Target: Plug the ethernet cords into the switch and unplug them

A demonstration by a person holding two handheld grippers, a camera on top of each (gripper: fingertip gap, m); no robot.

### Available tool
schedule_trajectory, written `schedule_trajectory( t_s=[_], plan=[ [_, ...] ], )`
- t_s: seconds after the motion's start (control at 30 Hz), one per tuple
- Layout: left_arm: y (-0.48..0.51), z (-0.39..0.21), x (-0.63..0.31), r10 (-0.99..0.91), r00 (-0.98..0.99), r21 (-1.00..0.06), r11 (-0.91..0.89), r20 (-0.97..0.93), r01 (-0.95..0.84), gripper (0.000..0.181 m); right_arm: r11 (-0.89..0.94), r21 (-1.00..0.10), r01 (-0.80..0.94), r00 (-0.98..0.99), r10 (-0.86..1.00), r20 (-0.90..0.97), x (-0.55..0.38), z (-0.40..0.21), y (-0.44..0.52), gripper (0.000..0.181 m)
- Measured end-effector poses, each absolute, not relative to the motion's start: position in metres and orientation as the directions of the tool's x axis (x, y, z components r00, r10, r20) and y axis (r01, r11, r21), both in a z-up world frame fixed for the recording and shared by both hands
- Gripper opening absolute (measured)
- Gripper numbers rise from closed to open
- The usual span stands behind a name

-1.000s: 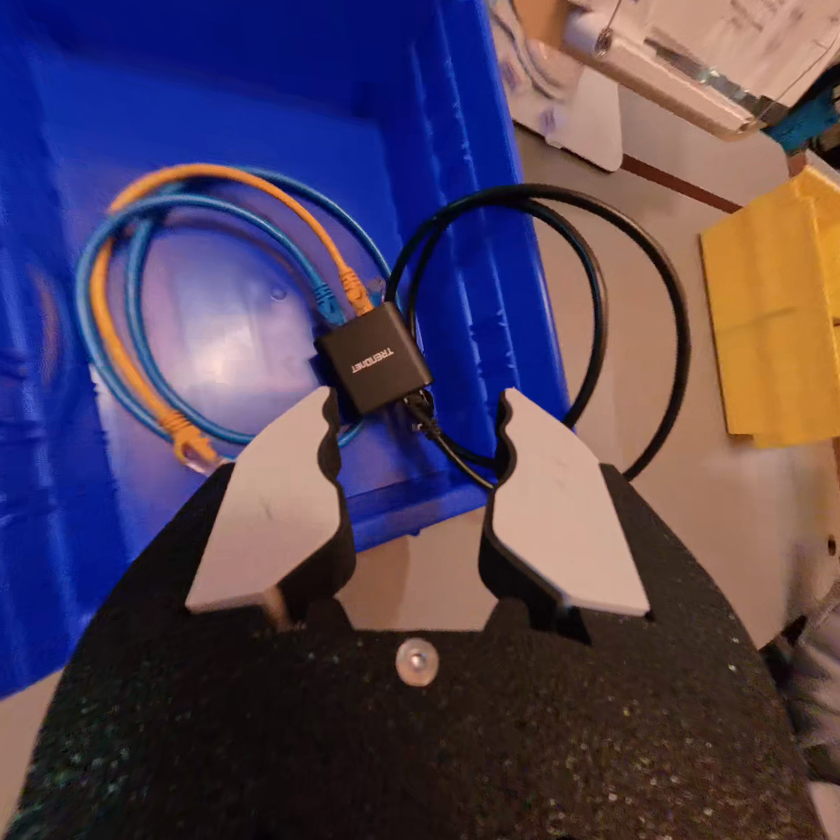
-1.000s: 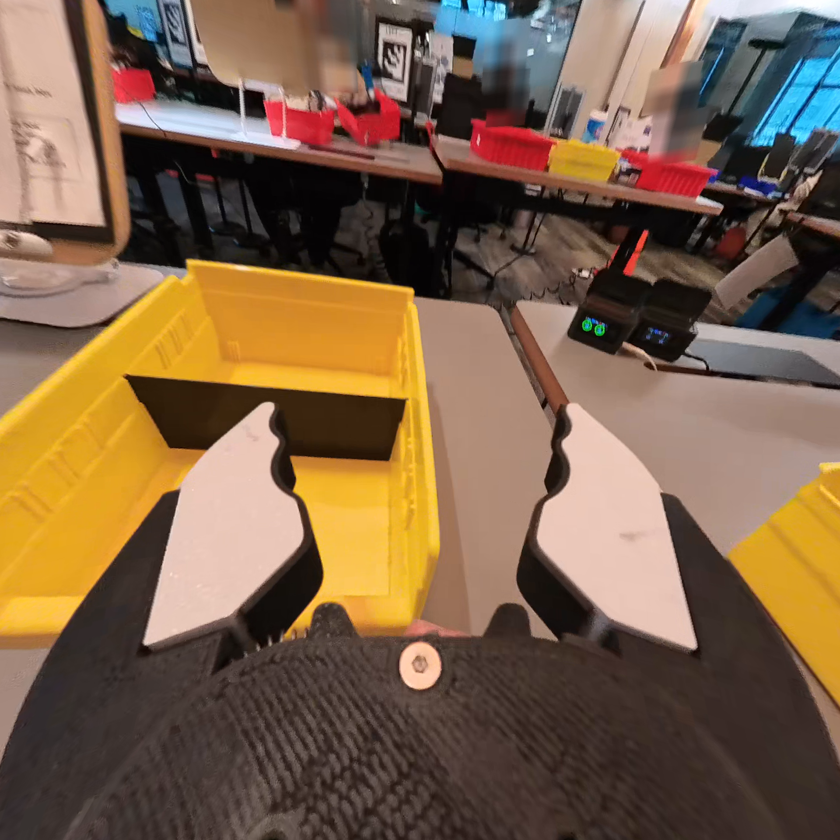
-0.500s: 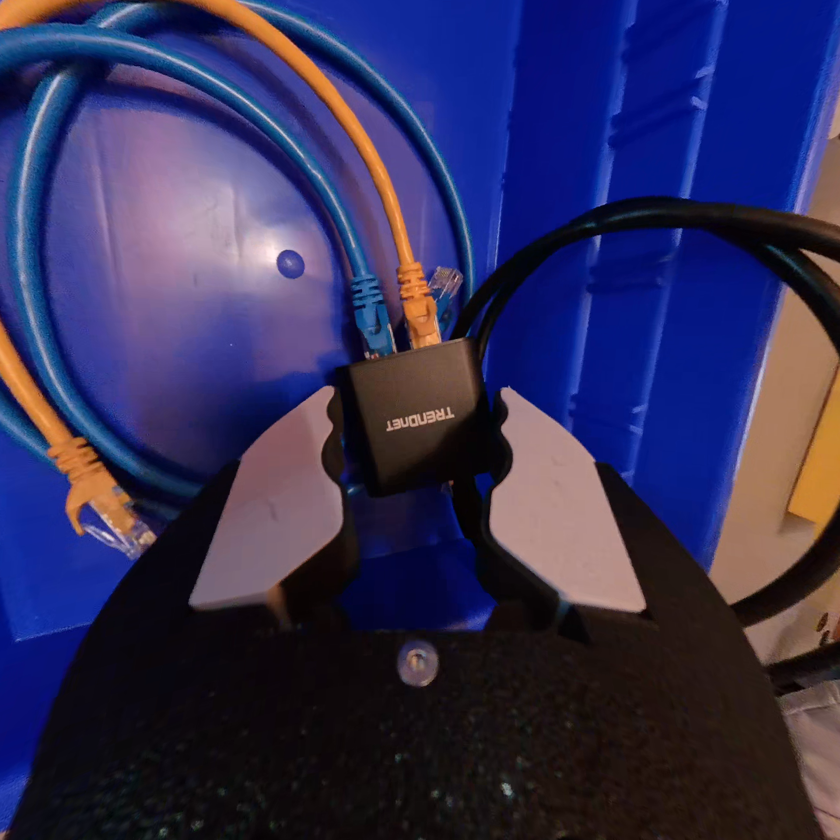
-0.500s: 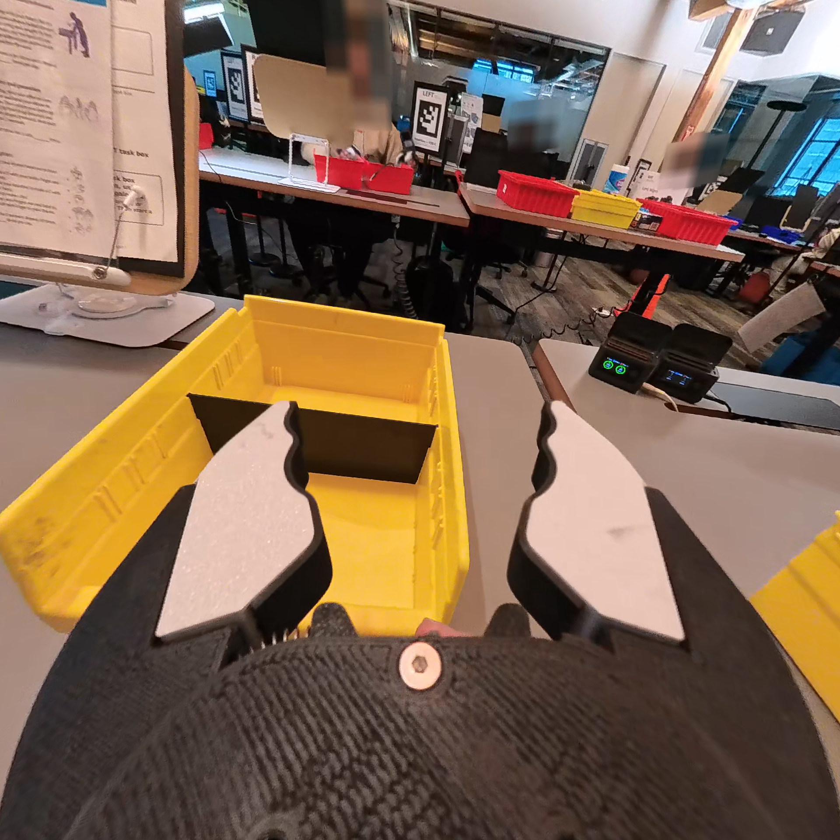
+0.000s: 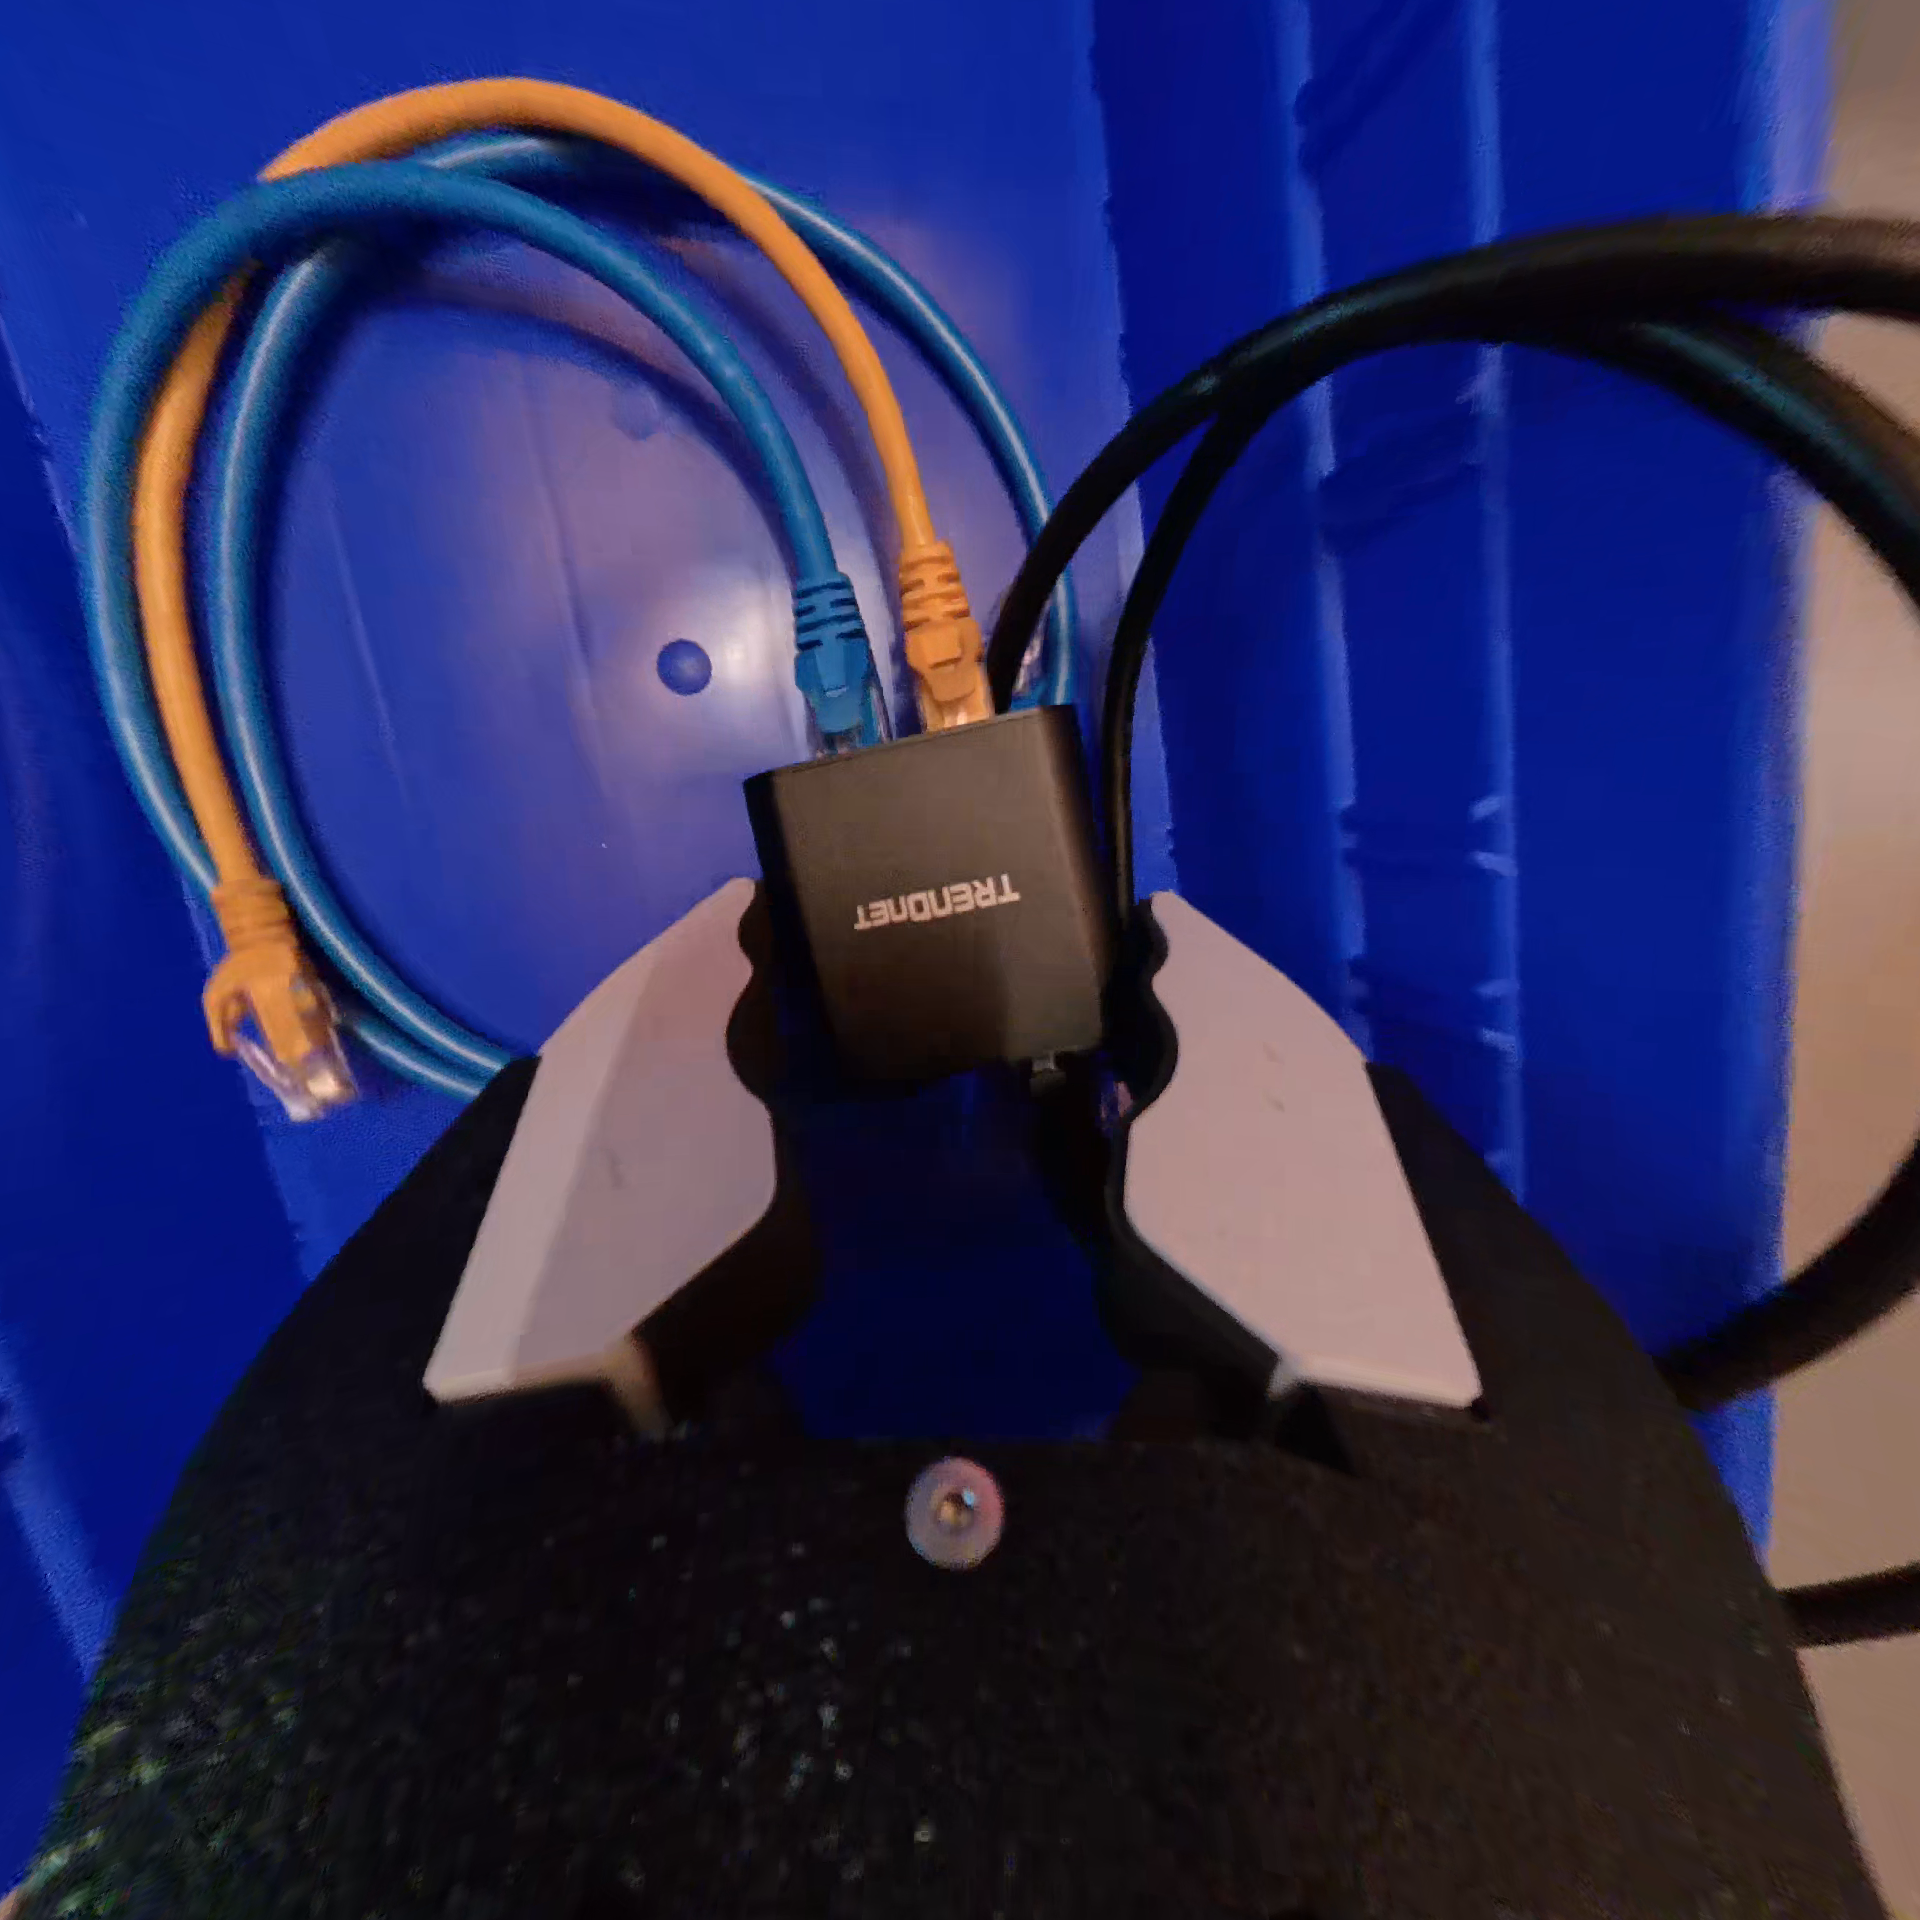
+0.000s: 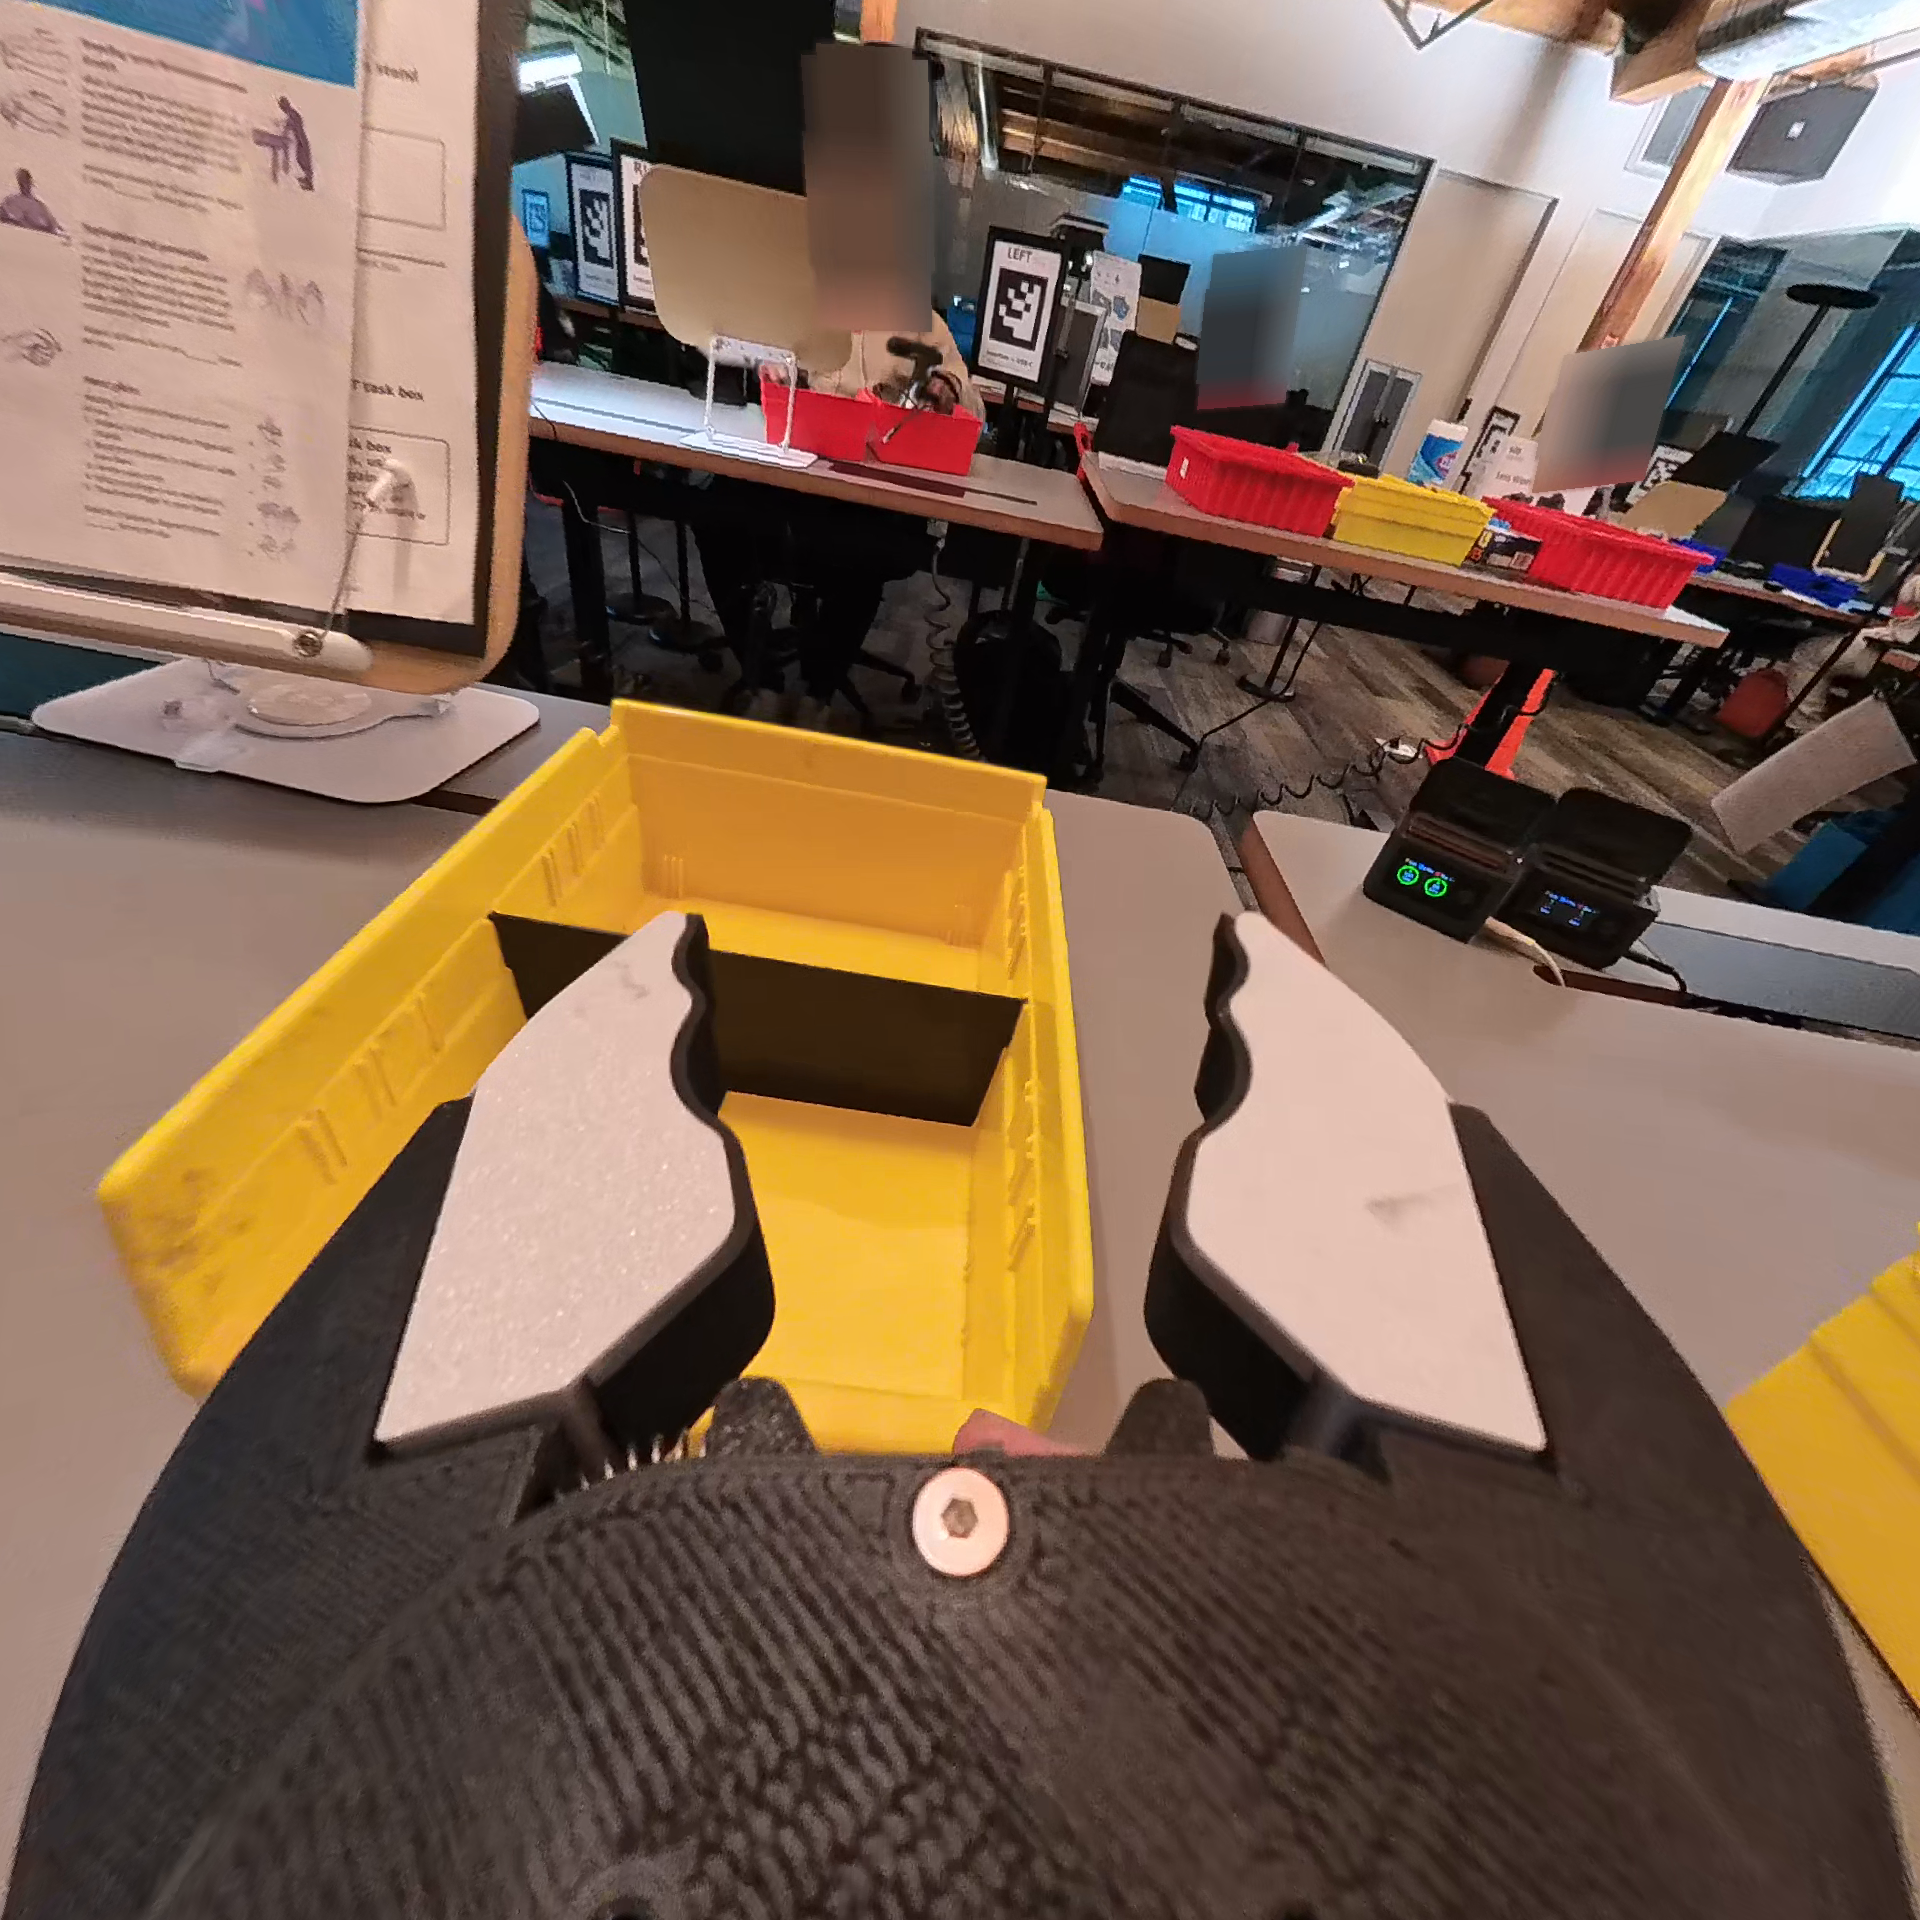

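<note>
In the left wrist view a small black switch point(image 5: 925, 883) lies in a blue bin point(image 5: 1299, 520). A blue ethernet cord point(image 5: 727, 416) and an orange ethernet cord point(image 5: 810, 281) are plugged into its far side. The orange cord's other plug point(image 5: 270, 1018) lies loose on the bin floor. A black cable point(image 5: 1351, 301) loops from the switch's near end over the bin wall. My left gripper point(image 5: 948, 899) is open, and its fingertips flank the switch's near half. My right gripper point(image 6: 956, 935) is open and empty above the table.
In the right wrist view a yellow bin point(image 6: 312, 1091) with a black divider point(image 6: 862, 1049) stands just ahead. A paper sheet on a stand point(image 6: 239, 312) is at the far left. Two small black devices point(image 6: 1507, 883) sit on the neighbouring table. Another yellow bin's corner point(image 6: 1849, 1455) is at the right. Across from one pair of fingers to the other is roughly 65 cm.
My left gripper moved down into the blue bin until its open fingers reached both sides of the switch; the finger gap stayed the same. My right gripper tilted upward, still open.
</note>
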State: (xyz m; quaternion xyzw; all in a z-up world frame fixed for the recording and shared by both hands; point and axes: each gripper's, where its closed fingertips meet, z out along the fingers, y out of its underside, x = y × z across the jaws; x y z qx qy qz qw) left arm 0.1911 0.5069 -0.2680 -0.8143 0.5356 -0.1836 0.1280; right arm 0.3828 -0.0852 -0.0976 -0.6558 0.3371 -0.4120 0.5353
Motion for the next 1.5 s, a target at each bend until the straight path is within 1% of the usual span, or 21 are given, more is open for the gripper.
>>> schedule_trajectory(
  t_s=[0.1,0.23,0.4,0.57,0.67,0.77,0.87,0.97,1.03,1.13,1.23,1.3,1.37,1.47,1.5],
  plan=[
    [0.509,-0.236,0.197,-0.939,0.303,-0.544,-0.340,0.160,-0.767,0.064,-0.194,-0.981,0.022,0.447,-0.875,0.183,0.376,-0.090,-0.081,0.089],
    [0.510,-0.163,0.192,-0.967,0.240,-0.730,-0.226,0.087,-0.645,0.063,-0.186,-0.981,0.060,0.457,-0.868,0.193,0.368,-0.077,-0.076,0.088],
    [0.482,-0.058,0.169,-0.990,0.123,-0.875,-0.001,-0.067,-0.485,0.063,-0.144,-0.980,0.136,0.505,-0.841,0.194,0.350,-0.055,-0.056,0.085],
    [0.417,0.053,0.141,-0.978,0.010,-0.949,0.197,-0.206,-0.247,0.063,-0.096,-0.962,0.255,0.601,-0.764,0.235,0.315,-0.027,-0.019,0.086],
    [0.367,0.108,0.122,-0.944,-0.059,-0.938,0.328,-0.323,-0.114,0.062,-0.024,-0.961,0.275,0.686,-0.696,0.213,0.289,-0.016,0.003,0.085],
    [0.312,0.135,0.107,-0.895,-0.175,-0.904,0.425,-0.411,-0.051,0.062,0.047,-0.968,0.248,0.774,-0.610,0.168,0.262,-0.009,0.021,0.082],
    [0.270,0.124,0.103,-0.822,-0.321,-0.862,0.506,-0.469,-0.037,0.062,0.097,-0.969,0.226,0.837,-0.529,0.143,0.232,-0.001,0.036,0.077],
    [0.238,0.074,0.107,-0.704,-0.501,-0.811,0.586,-0.503,-0.008,0.062,0.152,-0.973,0.172,0.912,-0.397,0.100,0.194,0.003,0.057,0.073],
    [0.227,0.029,0.116,-0.662,-0.582,-0.806,0.592,-0.472,-0.020,0.063,0.164,-0.983,0.084,0.941,-0.337,0.024,0.176,-0.006,0.075,0.071],
    [0.218,-0.042,0.129,-0.608,-0.646,-0.786,0.618,-0.462,-0.020,0.063,0.122,-0.986,-0.112,0.978,-0.164,-0.132,0.146,-0.040,0.115,0.071],
    [0.209,-0.099,0.135,-0.601,-0.672,-0.786,0.617,-0.433,-0.045,0.063,0.064,-0.958,-0.279,0.952,-0.111,-0.284,0.136,-0.078,0.148,0.075],
    [0.203,-0.120,0.134,-0.611,-0.675,-0.807,0.589,-0.413,-0.039,0.063,-0.001,-0.921,-0.389,0.917,-0.097,-0.387,0.133,-0.107,0.166,0.074],
    [0.198,-0.129,0.131,-0.616,-0.666,-0.826,0.563,-0.420,0.000,0.063,-0.052,-0.874,-0.482,0.876,-0.036,-0.481,0.125,-0.127,0.178,0.073],
    [0.190,-0.135,0.124,-0.586,-0.664,-0.821,0.566,-0.464,0.075,0.063,-0.037,-0.743,-0.668,0.737,0.098,-0.668,0.117,-0.135,0.189,0.071],
    [0.187,-0.138,0.121,-0.568,-0.673,-0.816,0.570,-0.475,0.096,0.063,-0.036,-0.694,-0.719,0.684,0.142,-0.716,0.115,-0.136,0.192,0.067]
  ],
)
